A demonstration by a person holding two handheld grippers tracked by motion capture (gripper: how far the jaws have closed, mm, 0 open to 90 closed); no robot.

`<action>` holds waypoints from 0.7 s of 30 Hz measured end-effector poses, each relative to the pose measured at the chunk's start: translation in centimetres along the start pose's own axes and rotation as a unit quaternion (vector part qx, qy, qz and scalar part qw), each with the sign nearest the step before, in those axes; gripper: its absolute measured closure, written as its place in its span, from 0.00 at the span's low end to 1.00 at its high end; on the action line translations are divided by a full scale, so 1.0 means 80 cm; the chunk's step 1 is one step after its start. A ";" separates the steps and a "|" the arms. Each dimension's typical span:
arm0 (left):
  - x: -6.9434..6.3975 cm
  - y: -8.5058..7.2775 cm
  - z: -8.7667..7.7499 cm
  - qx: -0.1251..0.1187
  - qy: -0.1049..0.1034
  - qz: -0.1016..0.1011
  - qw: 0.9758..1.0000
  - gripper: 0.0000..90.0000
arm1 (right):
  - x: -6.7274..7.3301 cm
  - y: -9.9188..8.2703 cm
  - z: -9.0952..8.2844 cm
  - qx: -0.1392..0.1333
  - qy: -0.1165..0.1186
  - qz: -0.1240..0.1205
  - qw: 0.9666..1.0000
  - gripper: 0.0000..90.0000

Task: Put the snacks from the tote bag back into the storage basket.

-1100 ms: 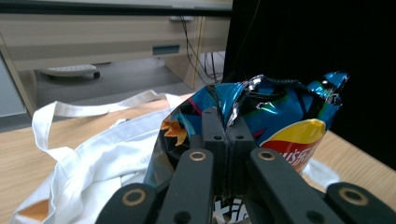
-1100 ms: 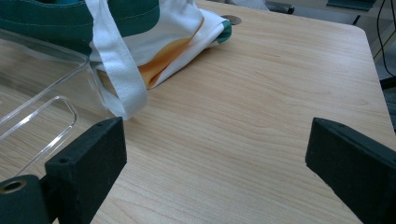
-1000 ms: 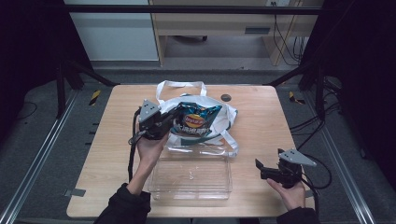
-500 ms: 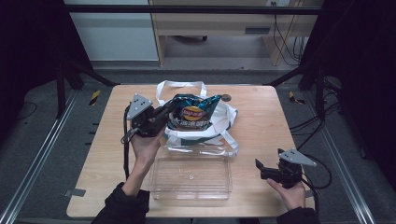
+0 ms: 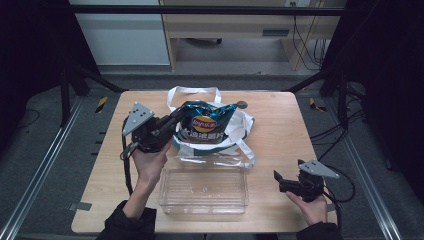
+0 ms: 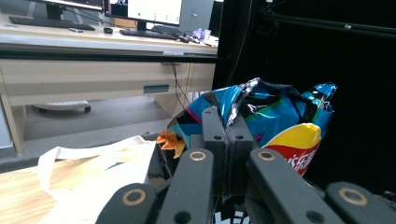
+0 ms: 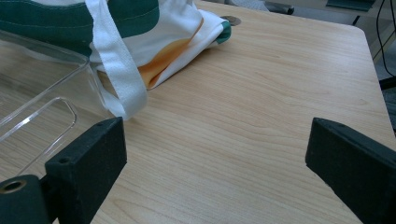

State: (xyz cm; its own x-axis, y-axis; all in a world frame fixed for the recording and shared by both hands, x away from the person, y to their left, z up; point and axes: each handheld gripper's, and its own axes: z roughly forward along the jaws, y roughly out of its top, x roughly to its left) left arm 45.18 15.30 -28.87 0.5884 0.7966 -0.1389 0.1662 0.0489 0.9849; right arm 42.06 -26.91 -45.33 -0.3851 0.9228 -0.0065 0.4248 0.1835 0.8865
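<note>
Now the left gripper (image 5: pixel 172 120) pinches the top edge of the chip bag (image 5: pixel 205 125), holding it above the white tote bag (image 5: pixel 240 131); the right gripper (image 5: pixel 286 184) rests open, well apart.

The right claw (image 7: pixel 215 154) stood with its two black jaws wide apart above bare wood of the desk (image 7: pixel 280 93), nothing between them. To the upper left lay a white and green tote bag (image 7: pixel 173 28), its white strap (image 7: pixel 116 60) draped beside the rim of a clear plastic box (image 7: pixel 42 88).
</note>
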 end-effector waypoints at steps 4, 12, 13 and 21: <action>-0.002 0.001 -0.010 -0.006 -0.004 0.002 1.000 0.99 | 0.000 0.000 0.000 0.000 -0.001 -0.002 1.000 0.06; -0.011 0.002 -0.028 -0.009 -0.012 0.007 1.000 0.99 | 0.000 0.000 0.000 0.000 -0.001 -0.002 1.000 0.06; -0.012 0.001 -0.030 -0.009 -0.013 0.008 1.000 0.99 | 0.000 0.000 0.000 0.000 -0.001 -0.002 1.000 0.06; -0.027 -0.010 -0.048 -0.005 -0.027 0.021 0.999 0.99 | 0.000 0.000 -0.001 0.001 -0.001 -0.002 1.000 0.07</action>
State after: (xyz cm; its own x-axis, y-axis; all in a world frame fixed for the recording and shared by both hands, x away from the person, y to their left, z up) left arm 40.71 15.86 -28.98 0.6371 0.7640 -0.1020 0.1324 0.0218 0.9910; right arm 42.01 -26.94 -45.34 -0.3843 0.9231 -0.0112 0.4243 0.1874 0.8859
